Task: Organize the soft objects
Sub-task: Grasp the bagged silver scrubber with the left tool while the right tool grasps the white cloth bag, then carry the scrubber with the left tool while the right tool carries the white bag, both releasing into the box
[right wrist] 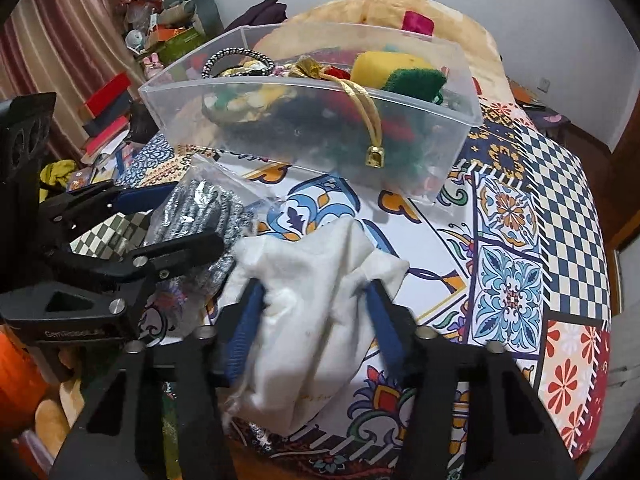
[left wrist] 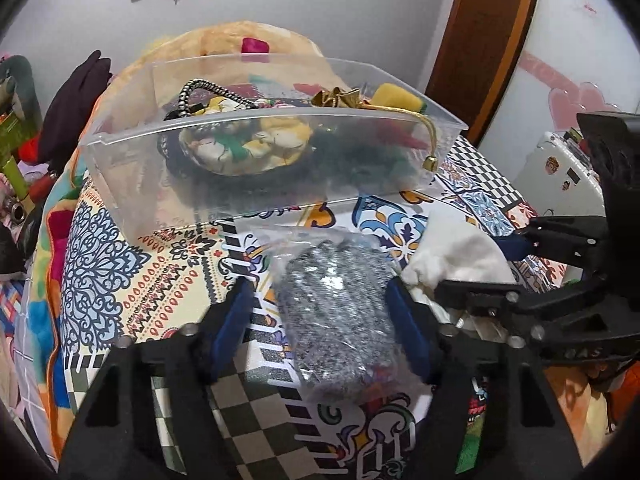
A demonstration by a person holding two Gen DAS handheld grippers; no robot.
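A silver steel-wool scrubber in a clear plastic bag (left wrist: 334,316) lies on the patterned cloth, between the open fingers of my left gripper (left wrist: 320,292); the right finger touches it. It also shows in the right wrist view (right wrist: 196,216). A white cloth pouch (right wrist: 312,304) lies between the fingers of my right gripper (right wrist: 316,292), which press its sides; it shows in the left wrist view too (left wrist: 452,256). The clear plastic bin (left wrist: 120,168) behind them holds a yellow-green sponge (right wrist: 396,70), a gold drawstring pouch (left wrist: 340,98) and other soft items.
A patterned tablecloth (right wrist: 508,240) covers the table. A peach blanket (left wrist: 240,36) is heaped behind the bin. Clutter, boxes and dark clothes (right wrist: 120,96) sit at the left. A wooden door (left wrist: 484,36) stands at the right.
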